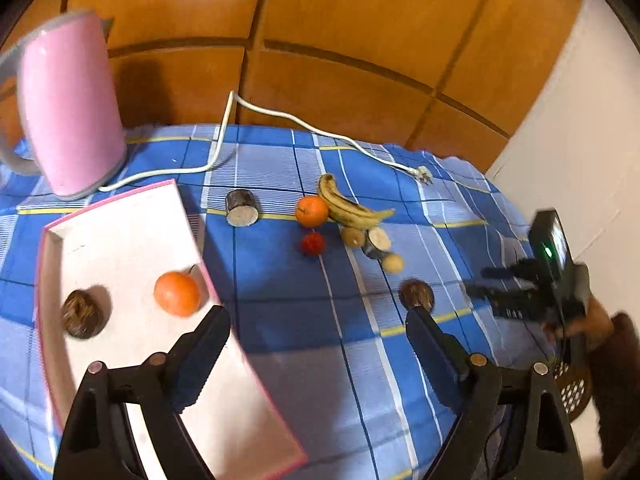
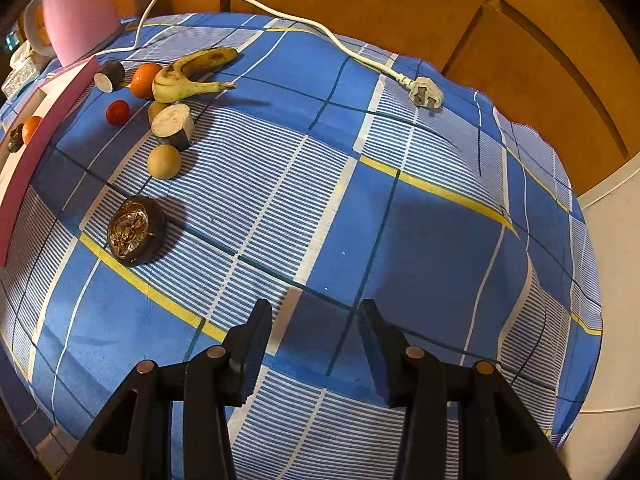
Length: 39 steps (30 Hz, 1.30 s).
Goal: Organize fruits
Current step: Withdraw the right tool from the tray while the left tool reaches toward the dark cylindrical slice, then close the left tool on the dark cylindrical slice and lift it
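A white tray with a pink rim (image 1: 120,232) holds an orange (image 1: 177,294) and a dark brown fruit (image 1: 82,314). My left gripper (image 1: 318,316) hangs open beside the tray's right edge, with nothing between its fingers. On the blue checked cloth lie a banana (image 1: 348,208), a second orange (image 1: 311,211), a small red fruit (image 1: 312,243), two tan round fruits and a dark halved fruit (image 1: 417,295). My right gripper (image 2: 316,308) stands open over bare cloth, well right of the dark halved fruit (image 2: 134,230), the banana (image 2: 192,70) and the tan fruit (image 2: 164,162).
A pink kettle (image 1: 68,108) stands behind the tray. Its white cord and plug (image 2: 426,96) trail across the back of the cloth. Two cut dark cylinders (image 1: 241,208) (image 2: 173,125) lie among the fruit. A wooden wall rises behind, and the table ends at right.
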Available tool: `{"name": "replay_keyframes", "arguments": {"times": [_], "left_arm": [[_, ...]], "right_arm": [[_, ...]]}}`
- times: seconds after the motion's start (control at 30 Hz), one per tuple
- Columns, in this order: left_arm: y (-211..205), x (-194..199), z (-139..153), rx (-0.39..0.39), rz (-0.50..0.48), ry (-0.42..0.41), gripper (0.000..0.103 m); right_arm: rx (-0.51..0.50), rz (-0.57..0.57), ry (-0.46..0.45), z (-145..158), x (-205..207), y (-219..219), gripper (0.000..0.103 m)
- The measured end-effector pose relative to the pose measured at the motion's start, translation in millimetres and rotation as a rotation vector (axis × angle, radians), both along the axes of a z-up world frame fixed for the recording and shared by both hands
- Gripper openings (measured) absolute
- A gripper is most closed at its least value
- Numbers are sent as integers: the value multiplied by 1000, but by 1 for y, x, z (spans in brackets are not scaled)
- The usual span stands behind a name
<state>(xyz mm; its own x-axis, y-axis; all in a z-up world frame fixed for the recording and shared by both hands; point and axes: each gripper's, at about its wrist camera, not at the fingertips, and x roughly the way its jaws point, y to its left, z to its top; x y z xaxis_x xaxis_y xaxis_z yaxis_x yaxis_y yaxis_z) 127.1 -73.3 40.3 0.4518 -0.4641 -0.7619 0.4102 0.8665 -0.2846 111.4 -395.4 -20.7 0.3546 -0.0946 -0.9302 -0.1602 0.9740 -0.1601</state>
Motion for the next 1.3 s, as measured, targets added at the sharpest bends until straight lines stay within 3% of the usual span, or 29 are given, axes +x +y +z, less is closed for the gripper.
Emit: {"name": "replay_keyframes", "arguments": {"times": [0.03, 0.1, 0.27, 0.4, 0.6, 0.77, 0.8, 0.83, 0.9, 1.1, 1.3], "left_arm": [[-2, 9, -3, -6, -1, 21, 76], [-5, 33, -10, -20, -9, 69, 67], [-14, 86, -20, -5, 10, 107, 66], [-25, 118, -24, 71, 32, 89, 66], [-31, 147, -39, 170, 92, 102, 66], [-37, 163, -56, 205, 112, 131, 66], [-38, 164, -59, 209, 112, 131, 65], [-40, 166, -62, 213, 105, 138, 52], [-43, 163, -68, 275, 111, 116, 36], [-36, 137, -58, 244, 73, 54, 36], [-32, 74, -29, 181, -17, -39, 36]], "right_arm": [[0, 2, 0, 0, 1, 0, 45], [-3, 9, 0, 0, 1, 2, 45], [-21, 23, 10, -3, -1, 4, 45], [-25, 34, 18, -4, -3, 6, 45], [-25, 54, 19, -3, -6, 10, 45], [-16, 46, 16, -2, -7, 9, 45], [-14, 45, 16, -2, -7, 9, 45], [-14, 43, 17, -2, -6, 9, 45], [-11, 41, 22, -3, -5, 8, 45], [-7, 41, 52, -11, -2, 7, 45], [3, 34, 55, -14, 1, 4, 45]]}}
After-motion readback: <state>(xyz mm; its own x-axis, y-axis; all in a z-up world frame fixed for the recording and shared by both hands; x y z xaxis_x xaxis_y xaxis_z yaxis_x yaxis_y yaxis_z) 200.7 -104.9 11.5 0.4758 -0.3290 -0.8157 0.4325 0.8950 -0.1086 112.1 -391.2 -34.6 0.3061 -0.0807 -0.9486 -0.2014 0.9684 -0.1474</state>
